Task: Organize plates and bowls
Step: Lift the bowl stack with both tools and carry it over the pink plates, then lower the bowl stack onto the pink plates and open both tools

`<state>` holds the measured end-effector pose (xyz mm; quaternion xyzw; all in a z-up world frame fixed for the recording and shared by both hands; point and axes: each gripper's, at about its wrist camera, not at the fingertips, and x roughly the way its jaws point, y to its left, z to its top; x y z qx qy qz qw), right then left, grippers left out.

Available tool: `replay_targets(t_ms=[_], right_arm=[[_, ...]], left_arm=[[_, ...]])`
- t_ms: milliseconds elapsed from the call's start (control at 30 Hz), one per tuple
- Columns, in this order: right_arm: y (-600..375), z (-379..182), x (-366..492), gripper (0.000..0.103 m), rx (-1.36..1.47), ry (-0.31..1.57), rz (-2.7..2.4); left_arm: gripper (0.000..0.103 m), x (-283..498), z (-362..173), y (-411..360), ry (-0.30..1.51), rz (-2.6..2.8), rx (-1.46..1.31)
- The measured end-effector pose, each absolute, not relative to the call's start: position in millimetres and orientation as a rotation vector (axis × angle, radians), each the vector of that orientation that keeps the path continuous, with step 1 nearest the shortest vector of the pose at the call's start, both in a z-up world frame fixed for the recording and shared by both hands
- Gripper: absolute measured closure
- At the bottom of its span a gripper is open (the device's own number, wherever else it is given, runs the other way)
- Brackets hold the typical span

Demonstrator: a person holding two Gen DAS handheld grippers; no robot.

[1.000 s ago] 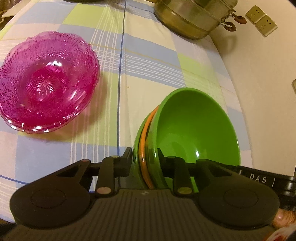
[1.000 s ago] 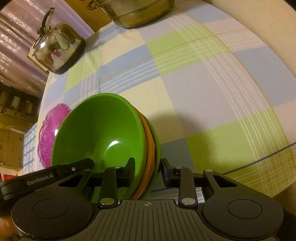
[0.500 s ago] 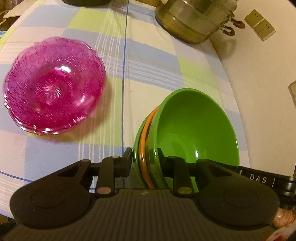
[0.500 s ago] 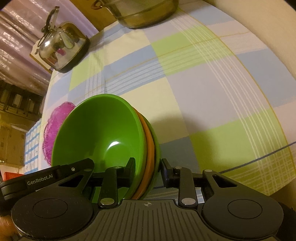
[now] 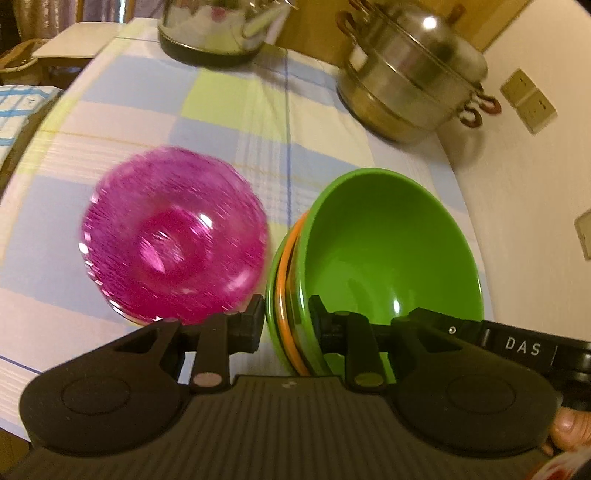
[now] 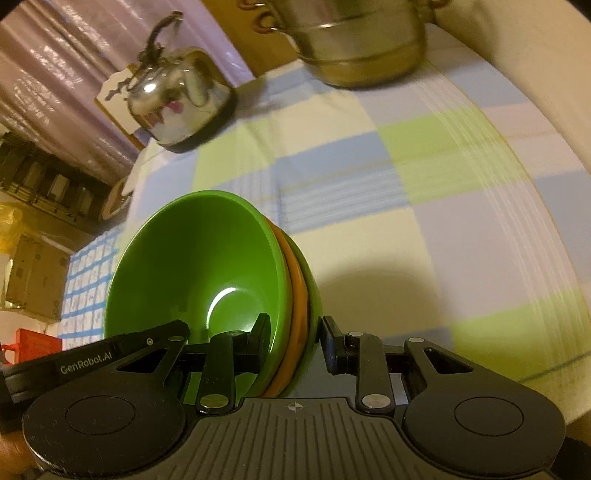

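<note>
A nested stack of bowls (image 5: 384,258), green on the inside with an orange one between two green ones, hangs above the checked tablecloth (image 5: 229,122). My left gripper (image 5: 286,325) is shut on the stack's left rim. My right gripper (image 6: 295,341) is shut on the opposite rim of the stack of bowls (image 6: 199,266), one finger inside and one outside. A pink glass bowl (image 5: 173,236) sits on the cloth just left of the stack, blurred by motion. It is hidden in the right wrist view.
A steel steamer pot (image 5: 410,70) stands at the back right near the wall, and a steel kettle (image 5: 218,26) at the back. In the right wrist view the kettle (image 6: 173,96) is back left and the steamer pot (image 6: 354,40) at the top. The table's rounded edge runs along the right.
Both grippers have risen with the stack of bowls and the view has pulled back. The pink bowl now appears closer to the stack, and the kettle has come into the left wrist view.
</note>
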<state>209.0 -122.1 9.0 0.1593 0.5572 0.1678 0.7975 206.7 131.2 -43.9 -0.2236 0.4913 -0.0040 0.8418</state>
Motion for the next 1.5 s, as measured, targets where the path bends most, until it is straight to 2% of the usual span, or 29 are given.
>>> replay_targets(t_ms=[367,767,1067,1500], right_arm=[[-48,11,246,0.074,0.306,1.203,0.442],[8,-18,276,0.074,0.269,1.258,0.489],[23,-43,285,0.074,0.247,1.296,0.498],[24,-44,282,0.074,0.249,1.317,0.501]], left_arm=[[0.081,222,-38,195,1.016,0.086,-0.482],[0.081,240,-68,244,1.043,0.155,-0.525],[0.081,245,-93,258,1.067,0.169,-0.55],[0.082,243,-91,261,1.056,0.175,-0.576]])
